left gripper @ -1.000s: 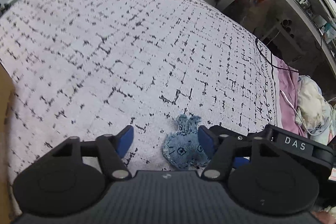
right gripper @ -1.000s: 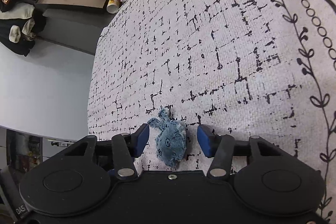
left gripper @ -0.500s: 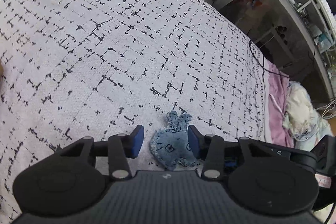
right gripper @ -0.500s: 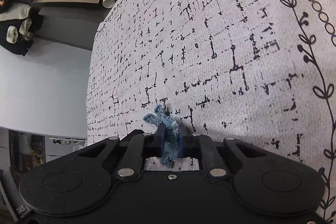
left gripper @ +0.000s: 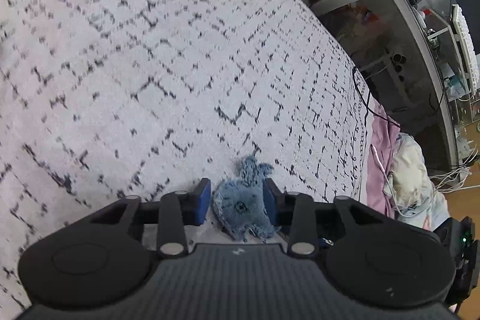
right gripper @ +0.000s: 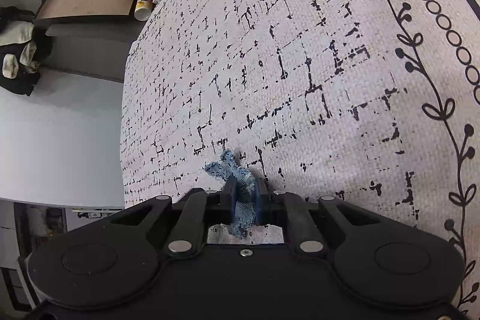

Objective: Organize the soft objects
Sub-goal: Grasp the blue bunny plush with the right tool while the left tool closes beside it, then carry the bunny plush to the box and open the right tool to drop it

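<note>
**Left wrist view.** The left hand-held gripper (left gripper: pixel 236 197) points down at a patterned bedspread (left gripper: pixel 150 65). A small denim fish (left gripper: pixel 240 209) lies flat on the bedspread at 6 o'clock in the view, tail toward 12 o'clock. The jaws have just been closing with the fish between them. The pad on the 3 o'clock side appears to meet the body, while a narrow strip of bedspread shows at the 9 o'clock pad, so the jaws are apart and not yet clamped.

**Right wrist view.** The right hand-held gripper (right gripper: pixel 243 197) is pressed together on a second denim fish (right gripper: pixel 228 167), also at 6 o'clock. Its body is squeezed thin between the pads and its frayed tail pokes out toward 11 o'clock.

**Handling.** Both fish look light, soft and easily crushed. The cloth folds rather than resists, and the frayed edges may snag. The padded body, taken across its width, is probably the better hold. The thin tail would likely flop or slip. A gentle squeeze should be enough.
</note>
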{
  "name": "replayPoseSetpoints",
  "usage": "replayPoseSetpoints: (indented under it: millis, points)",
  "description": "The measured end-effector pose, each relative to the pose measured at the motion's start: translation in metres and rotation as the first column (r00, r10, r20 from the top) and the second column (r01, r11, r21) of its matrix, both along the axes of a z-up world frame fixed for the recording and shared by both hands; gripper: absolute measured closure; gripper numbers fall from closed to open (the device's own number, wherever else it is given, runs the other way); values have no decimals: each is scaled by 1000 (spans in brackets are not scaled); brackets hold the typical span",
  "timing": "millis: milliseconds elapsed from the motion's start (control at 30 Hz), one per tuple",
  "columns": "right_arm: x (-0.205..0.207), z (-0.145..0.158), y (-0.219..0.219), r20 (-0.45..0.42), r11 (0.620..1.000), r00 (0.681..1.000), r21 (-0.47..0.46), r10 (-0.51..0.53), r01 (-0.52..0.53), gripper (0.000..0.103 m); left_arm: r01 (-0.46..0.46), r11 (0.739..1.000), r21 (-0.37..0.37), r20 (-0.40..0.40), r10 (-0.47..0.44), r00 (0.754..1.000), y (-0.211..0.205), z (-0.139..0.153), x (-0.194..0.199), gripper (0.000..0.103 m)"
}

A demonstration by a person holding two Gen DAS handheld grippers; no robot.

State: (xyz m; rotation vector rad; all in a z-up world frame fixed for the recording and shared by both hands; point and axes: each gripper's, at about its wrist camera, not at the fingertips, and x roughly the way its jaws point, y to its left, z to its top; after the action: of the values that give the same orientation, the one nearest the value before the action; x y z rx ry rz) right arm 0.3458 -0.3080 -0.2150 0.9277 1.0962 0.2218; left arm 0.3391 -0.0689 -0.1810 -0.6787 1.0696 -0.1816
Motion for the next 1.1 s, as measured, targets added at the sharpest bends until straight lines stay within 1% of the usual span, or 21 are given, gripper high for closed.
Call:
replayPoseSetpoints:
  millis: [100, 267, 367, 400, 433, 467, 500, 567, 600, 667, 800, 900, 1000, 1100]
  points:
    - [1, -1, 1, -1, 1000, 1000, -10, 1, -1, 91, 9, 1000, 0, -18, -9, 1000, -3, -5, -1, 70]
    - [4, -1, 8, 4, 1000, 1000, -30, 3, -3, 91, 30, 999, 37, -3, -30, 1000, -8, -6, -3, 70]
    - [3, 0, 11, 13, 999, 1000, -43, 6, -5, 91, 14, 1000, 20, -9, -14, 1000, -8, -8, -3, 70]
    - [2, 0, 11, 16, 999, 1000, -43, 5, -4, 92, 6, 1000, 12, -10, -6, 1000, -7, -9, -3, 72]
    - [2, 0, 10, 16, 999, 1000, -43, 4, -3, 92, 0, 1000, 9, -10, 1, 1000, -7, -9, -3, 77]
    - [1, 1, 10, 16, 999, 1000, -40, 3, -2, 92, -5, 1000, 8, -9, 5, 1000, -6, -9, -3, 79]
    - [0, 2, 10, 17, 999, 1000, -36, 1, 0, 92, -7, 1000, 5, -9, 7, 1000, -5, -9, -4, 80]
    - [-4, 3, 7, 19, 999, 1000, -35, -1, 2, 92, -10, 1000, -7, -9, 10, 1000, -3, -7, -4, 86]
    - [-6, 4, 6, 19, 999, 1000, -33, -3, 3, 91, -10, 1000, -9, -7, 10, 1000, -2, -6, -5, 87]
    - [-10, 6, 3, 20, 1000, 1000, -28, -9, 9, 91, -9, 1000, -11, 2, 9, 1000, -1, -1, -7, 89]
    - [-19, 18, 2, 51, 1000, 999, -24, -5, 6, 91, -3, 1000, -16, 24, 3, 1000, 2, 12, -16, 89]
    - [-28, 27, 1, 62, 1000, 998, 0, 2, -2, 91, -9, 1000, -11, 37, 9, 999, 3, 23, -22, 89]
    - [-38, 39, -2, 87, 999, 996, 28, -18, 16, 91, -6, 999, -37, 61, 8, 998, 8, 37, -30, 89]
    - [-48, 51, 0, 116, 999, 993, 29, -24, 21, 91, -6, 999, -42, 84, 9, 996, 10, 50, -37, 91]
